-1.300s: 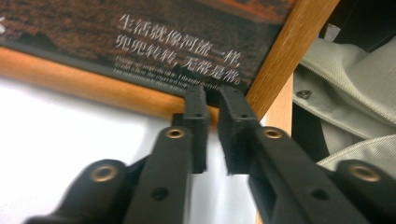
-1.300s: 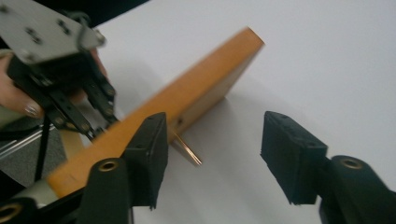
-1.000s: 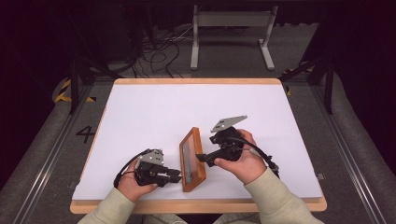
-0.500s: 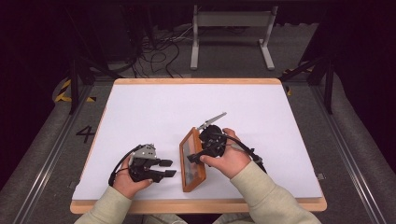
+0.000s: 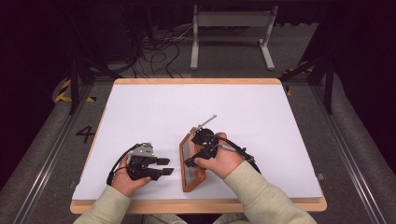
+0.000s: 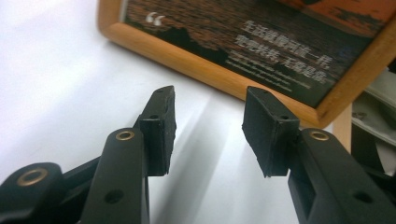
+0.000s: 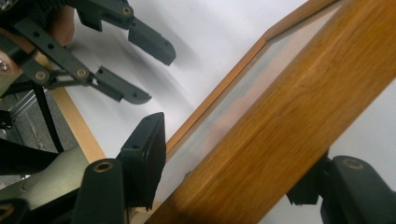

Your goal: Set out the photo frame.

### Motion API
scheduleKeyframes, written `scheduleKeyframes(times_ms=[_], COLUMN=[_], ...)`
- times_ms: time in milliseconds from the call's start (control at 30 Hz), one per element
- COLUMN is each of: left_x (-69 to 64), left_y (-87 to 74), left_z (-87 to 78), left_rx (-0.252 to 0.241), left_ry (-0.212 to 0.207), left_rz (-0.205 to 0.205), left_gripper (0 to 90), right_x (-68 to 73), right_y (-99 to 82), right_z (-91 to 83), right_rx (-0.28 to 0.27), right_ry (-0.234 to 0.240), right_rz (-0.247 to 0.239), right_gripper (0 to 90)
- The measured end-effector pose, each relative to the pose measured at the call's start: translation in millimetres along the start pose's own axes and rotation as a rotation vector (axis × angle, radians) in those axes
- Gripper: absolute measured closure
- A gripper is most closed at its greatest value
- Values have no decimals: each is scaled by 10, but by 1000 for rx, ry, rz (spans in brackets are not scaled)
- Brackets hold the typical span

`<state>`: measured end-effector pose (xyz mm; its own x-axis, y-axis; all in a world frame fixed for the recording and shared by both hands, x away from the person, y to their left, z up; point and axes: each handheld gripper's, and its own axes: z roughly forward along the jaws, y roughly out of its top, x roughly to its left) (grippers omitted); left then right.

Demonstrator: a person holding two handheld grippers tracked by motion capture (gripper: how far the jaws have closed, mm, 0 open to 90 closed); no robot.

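Note:
A wooden picture frame (image 5: 192, 183) with a dark printed picture (image 6: 224, 70) stands on its long edge near the table's front. My right gripper (image 5: 192, 158) reaches over its top edge from the right. In the right gripper view the thick wooden side (image 7: 289, 107) lies between the jaws of that gripper (image 7: 224, 158), which have just been closing. A thin gap shows at the left pad (image 7: 144, 158); the other pad is hidden behind the wood. My left gripper (image 5: 169, 166) rests on the table left of the frame. Its jaws have just opened and it (image 6: 208, 116) holds nothing.
The white table top (image 5: 243, 116) has a wooden rim and lies bare beyond the frame. My left gripper (image 7: 156, 77) faces the frame's glass side at a short distance. Dark floor, cables and a metal stand (image 5: 231, 35) lie beyond the far edge.
My right gripper moved left and down over the frame's top edge, and its jaws narrowed around it. My left gripper's jaws widened and now sit apart from the frame.

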<state>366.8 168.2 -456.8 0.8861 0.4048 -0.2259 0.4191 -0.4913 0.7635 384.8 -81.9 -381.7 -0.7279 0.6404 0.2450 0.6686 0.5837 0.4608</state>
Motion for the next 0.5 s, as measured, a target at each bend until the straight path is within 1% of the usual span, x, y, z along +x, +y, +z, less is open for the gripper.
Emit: scheduleKeyframes(times_ms=[67,133,267,300,433,500], left_x=[14,23,54,64,104,112], left_y=[-4,-11,-24,-32,-51,-60], left_z=[-14,-18,-28,-42,-82,-92], left_rx=[-8,-11,-18,-26,-47,-48], left_ry=[8,14,25,30,41,41], left_rz=[-7,-17,-24,-37,-55,-69], left_gripper=[545,541,535,535,535,535], right_x=[-6,-7,-11,-11,2,9], right_y=[-6,-7,-11,-12,-12,-13], right_z=[-1,-1,-1,-1,-5,-8], right_rx=[0,-1,-5,-5,-4,-4], right_ry=[6,7,10,11,3,-7], right_rz=[12,11,15,15,21,19], right_gripper=[416,415,414,414,428,438])
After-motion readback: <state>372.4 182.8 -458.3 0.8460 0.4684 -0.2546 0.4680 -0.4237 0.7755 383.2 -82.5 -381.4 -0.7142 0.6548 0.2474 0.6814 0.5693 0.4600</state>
